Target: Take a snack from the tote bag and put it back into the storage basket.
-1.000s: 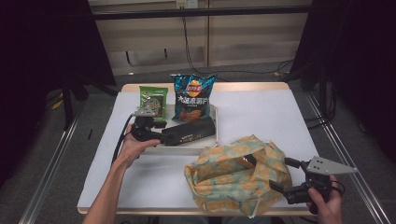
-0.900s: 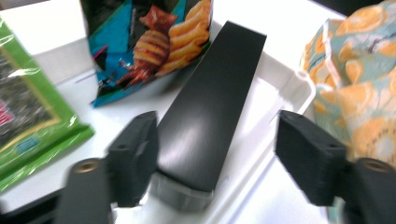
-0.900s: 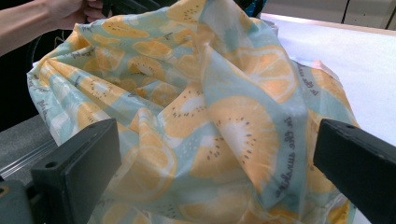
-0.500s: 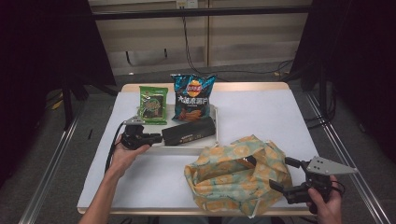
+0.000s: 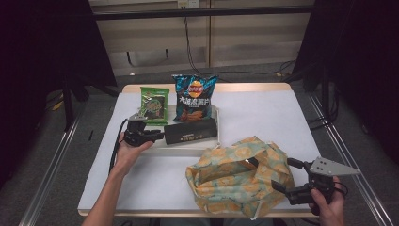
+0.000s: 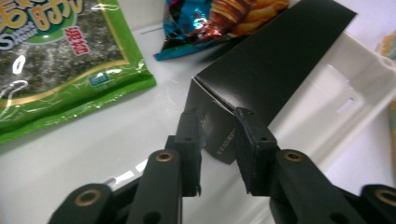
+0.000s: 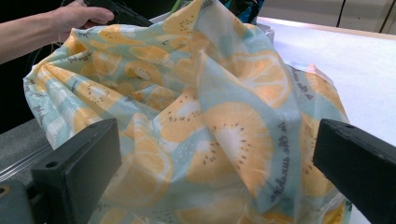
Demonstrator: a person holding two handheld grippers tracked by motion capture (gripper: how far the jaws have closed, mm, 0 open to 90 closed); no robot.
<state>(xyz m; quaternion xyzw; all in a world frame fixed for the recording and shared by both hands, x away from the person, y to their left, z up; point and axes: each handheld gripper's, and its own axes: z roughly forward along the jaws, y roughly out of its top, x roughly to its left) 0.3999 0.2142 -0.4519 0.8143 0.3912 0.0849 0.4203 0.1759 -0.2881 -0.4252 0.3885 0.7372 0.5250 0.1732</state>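
A long black box (image 5: pixel 190 132) (image 6: pixel 275 60) lies in a white tray (image 5: pixel 188 147) (image 6: pixel 355 74). My left gripper (image 5: pixel 159 135) (image 6: pixel 218 116) is at the box's left end, and its jaws pinch the end corner. They closed narrow and have just eased slightly wider, with the box end still between the pads. A fruit-print cloth bag (image 5: pixel 237 176) (image 7: pixel 196 116) sits at the front. My right gripper (image 5: pixel 282 174) (image 7: pixel 217 130) stands wide open at the bag's right side, with bag fabric bulging between the jaws, untouched by the pads.
A green seaweed pack (image 5: pixel 154 104) (image 6: pixel 56 60) and a blue chip bag (image 5: pixel 194 96) (image 6: pixel 219 18) lean at the tray's back. The person's left hand (image 7: pixel 70 18) is beyond the cloth bag. White tabletop lies to the right (image 5: pixel 268 113); the front edge is near the bag.
The left gripper drew slightly toward the person and left, and its jaws went from wide to narrow around the box's end. The right gripper and the bag stayed put.
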